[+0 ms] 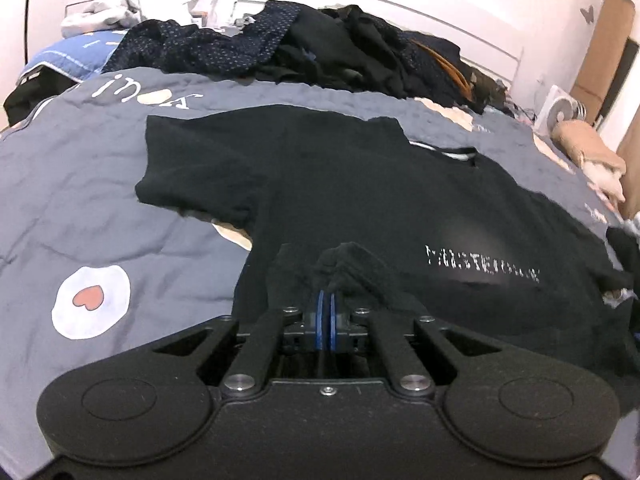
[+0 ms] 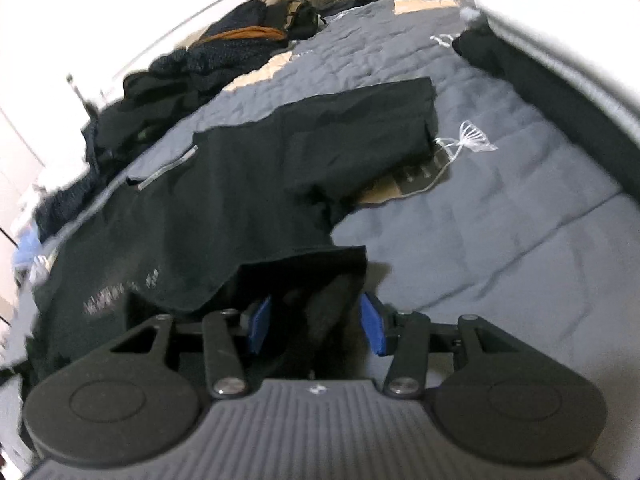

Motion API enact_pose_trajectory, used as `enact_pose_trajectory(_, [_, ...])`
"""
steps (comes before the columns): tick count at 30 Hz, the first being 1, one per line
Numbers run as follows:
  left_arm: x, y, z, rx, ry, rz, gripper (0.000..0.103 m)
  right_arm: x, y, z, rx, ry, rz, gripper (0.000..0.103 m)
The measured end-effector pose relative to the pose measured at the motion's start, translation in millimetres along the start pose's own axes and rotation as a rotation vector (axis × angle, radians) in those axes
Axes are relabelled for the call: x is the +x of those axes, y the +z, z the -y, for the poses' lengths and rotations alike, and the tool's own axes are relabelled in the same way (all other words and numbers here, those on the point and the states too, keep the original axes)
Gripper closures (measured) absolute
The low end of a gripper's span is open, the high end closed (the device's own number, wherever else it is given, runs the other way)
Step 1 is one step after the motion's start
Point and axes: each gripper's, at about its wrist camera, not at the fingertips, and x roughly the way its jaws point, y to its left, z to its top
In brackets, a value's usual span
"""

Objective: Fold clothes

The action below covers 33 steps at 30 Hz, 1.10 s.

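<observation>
Nearest the lenses, the left gripper point(image 1: 328, 300) is clenched on a bunched hem corner of the black T-shirt point(image 1: 360, 184), while the right gripper point(image 2: 316, 320) stands released with hem cloth lying between its blue pads point(image 2: 259, 320); a clean fold probably needs both hem corners pinched evenly and carried level. Beyond, the shirt lies spread on the grey quilt point(image 1: 100, 184), sleeves out, white lettering showing, a clothes pile point(image 1: 320, 52) behind.

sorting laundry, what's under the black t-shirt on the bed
The black t-shirt lies on a grey quilt; a cream patch peeks out below its sleeve. Anything under the body is covered.
</observation>
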Motion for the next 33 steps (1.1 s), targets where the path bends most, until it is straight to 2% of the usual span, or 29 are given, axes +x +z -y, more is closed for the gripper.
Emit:
enact_pose_trajectory(2, [-5.4, 0.7, -4.9, -0.023, 0.007, 0.024, 0.099, 0.5, 2.2, 2.9, 0.060, 0.022, 0.031, 0.101])
enact_pose_trajectory(6, [-20.3, 8.7, -17.1, -0.081, 0.028, 0.104, 0.099, -16.3, 13.6, 11.5, 0.170, 0.017, 0.165, 0.102])
enact_pose_trajectory(8, [-22.0, 10.7, -20.9, -0.095, 0.018, 0.105, 0.099, -21.5, 19.5, 18.4, 0.220, 0.020, 0.205, 0.102])
enact_pose_trajectory(13, [-12.7, 8.7, -19.6, -0.076, 0.023, 0.066, 0.099, -18.9, 21.2, 21.3, 0.230, -0.023, 0.228, 0.102])
enact_pose_trajectory(15, [-10.4, 6.6, -21.6, -0.083, 0.018, 0.060, 0.099, -12.6, 21.4, 22.1, 0.224, -0.027, 0.193, 0.102])
enact_pose_trajectory(17, [-6.0, 2.0, -23.9, -0.090, 0.017, 0.026, 0.095, -5.3, 21.7, 23.0, 0.217, -0.027, 0.148, 0.100])
enact_pose_trajectory(18, [-6.4, -1.1, -24.7, -0.100, 0.017, 0.004, 0.086, -4.0, 21.6, 23.1, 0.213, -0.029, 0.124, 0.098])
enact_pose_trajectory(19, [-12.3, -3.5, -24.7, -0.108, 0.023, 0.008, 0.076, -3.7, 21.5, 23.1, 0.208, -0.031, 0.098, 0.098])
enact_pose_trajectory(20, [-18.7, -5.8, -24.8, -0.117, 0.029, 0.015, 0.070, -8.6, 20.8, 24.0, 0.211, -0.031, 0.092, 0.098])
enact_pose_trajectory(22, [-37.8, -8.9, -25.9, -0.131, 0.038, 0.072, 0.046, -23.3, 18.7, 26.7, 0.224, -0.028, 0.097, 0.098])
enact_pose_trajectory(25, [-59.6, -12.2, -30.5, -0.171, 0.025, 0.120, 0.044, -45.2, 15.7, 30.7, 0.243, -0.024, 0.104, 0.092])
enact_pose_trajectory(28, [-68.1, -22.9, -40.1, -0.321, -0.029, 0.080, 0.044, -66.3, 10.9, 35.6, 0.304, -0.014, 0.105, 0.081])
enact_pose_trajectory(33, [-72.8, -54.0, -42.9, -0.528, -0.117, 0.033, 0.041, -94.7, -16.4, 37.1, 0.439, 0.080, 0.093, 0.062])
